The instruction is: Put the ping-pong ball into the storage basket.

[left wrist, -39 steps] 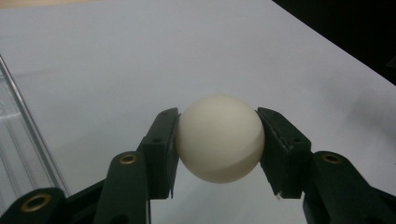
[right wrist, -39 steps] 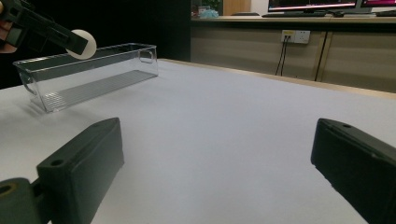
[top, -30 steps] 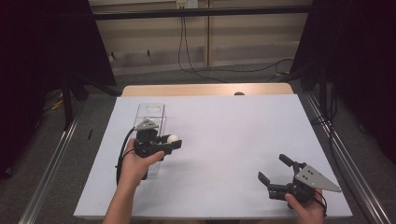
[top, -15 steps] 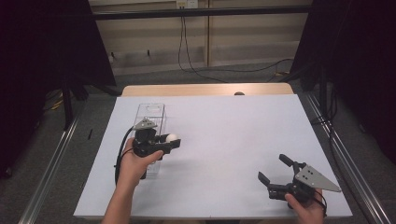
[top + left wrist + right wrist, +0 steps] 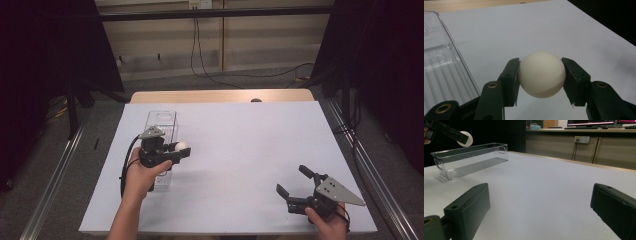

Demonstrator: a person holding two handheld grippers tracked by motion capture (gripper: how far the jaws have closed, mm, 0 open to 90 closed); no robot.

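Note:
A white ball [image 5: 541, 73] is pinched between the two black jaws of my left gripper [image 5: 541, 77]. In the high view that left gripper [image 5: 180, 150] holds the ball [image 5: 183, 146] above the table's left side, just right of a long clear plastic bin [image 5: 161, 119]. The bin's ribbed floor [image 5: 444, 72] shows nothing inside it. My right gripper [image 5: 292, 180] rests low near the front right corner, open, with only bare white table between its jaws [image 5: 541, 205]. From there, the bin [image 5: 471, 157] stands far off, and the ball [image 5: 466, 138] hangs above its near end.
A white sheet [image 5: 240, 150] covers the table, with a wooden strip [image 5: 220, 96] along the far edge. Metal rails run along both sides on the floor. Desks with monitors [image 5: 594, 123] stand behind the table in the right gripper view.

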